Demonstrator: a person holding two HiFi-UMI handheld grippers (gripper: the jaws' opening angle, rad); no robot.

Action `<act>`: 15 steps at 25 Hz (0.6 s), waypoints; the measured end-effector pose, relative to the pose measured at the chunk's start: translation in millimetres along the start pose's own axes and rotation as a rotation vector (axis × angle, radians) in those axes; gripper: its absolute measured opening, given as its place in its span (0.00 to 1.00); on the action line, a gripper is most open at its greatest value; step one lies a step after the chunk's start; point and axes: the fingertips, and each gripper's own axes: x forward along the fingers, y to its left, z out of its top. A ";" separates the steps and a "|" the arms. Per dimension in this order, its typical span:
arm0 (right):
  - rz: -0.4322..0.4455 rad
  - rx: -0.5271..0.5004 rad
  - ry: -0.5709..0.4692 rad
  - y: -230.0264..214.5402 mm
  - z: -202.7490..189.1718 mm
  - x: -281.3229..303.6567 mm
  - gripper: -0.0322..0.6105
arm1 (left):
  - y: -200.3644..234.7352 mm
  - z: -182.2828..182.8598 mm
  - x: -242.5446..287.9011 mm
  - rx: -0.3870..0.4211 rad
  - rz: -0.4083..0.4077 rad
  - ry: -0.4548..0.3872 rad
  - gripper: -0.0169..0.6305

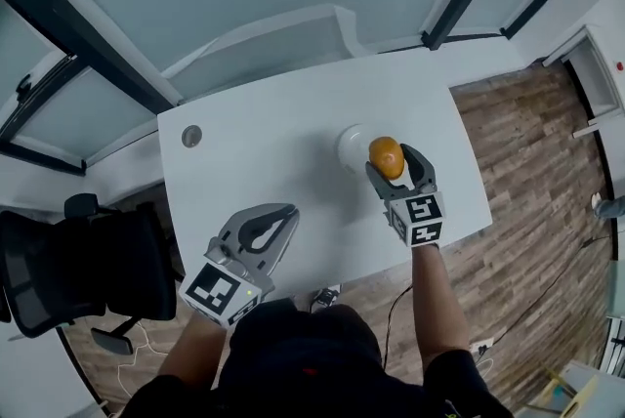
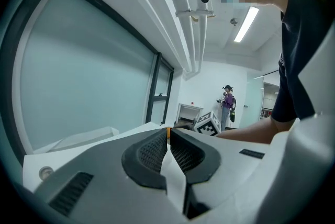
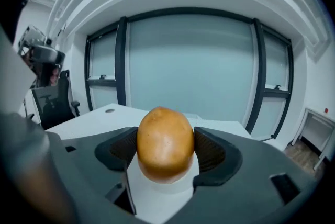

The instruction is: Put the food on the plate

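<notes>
so the person is standing at a white table (image 1: 293, 162) and holding a gripper in each hand. the right gripper (image 1: 395, 164) is pinching the food (image 1: 387, 155), a roundish orange-brown lump. it's looking like a potato or a bun, honestly can't say which. in the right gripper view it's sitting squarely between the dark ribbed pads (image 3: 212, 150), both sides are pressing on it, and the top is bulging up above the jaws.

the plate (image 1: 349, 144) is plain white and is lying flat on the table. from the head view the food is hanging right at the plate's right-hand edge and overlapping it a bit. i can't tell whether it's touching the plate or just floating above it.

the left gripper (image 1: 289, 213) is hovering well apart from the plate, down to the left of it and nearer the person's body. its nose is pointing roughly back toward the plate. its jaws are pressing together tip to tip with nothing between them, and the left gripper view is showing the two ribbed faces meeting in a line.

other stuff: a small round grommet (image 1: 192, 136) is sitting in the table well to the left of the plate. a black office chair (image 1: 88, 260) is standing off the table, far left of the plate. in the left gripper view somebody in a purple top (image 2: 227, 105) is standing way off in the background.
</notes>
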 end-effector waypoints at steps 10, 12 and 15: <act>-0.037 -0.019 0.277 -6.4 -77.5 98.1 0.59 | 48.2 -45.5 -13.0 -0.073 0.032 0.070 0.08; -0.038 -0.023 0.303 -5.5 -85.1 104.3 0.59 | 51.4 -48.2 -13.9 -0.085 0.029 0.075 0.08; -0.048 -0.022 0.328 -4.9 -92.0 110.4 0.59 | 53.8 -51.9 -15.2 -0.096 0.018 0.082 0.08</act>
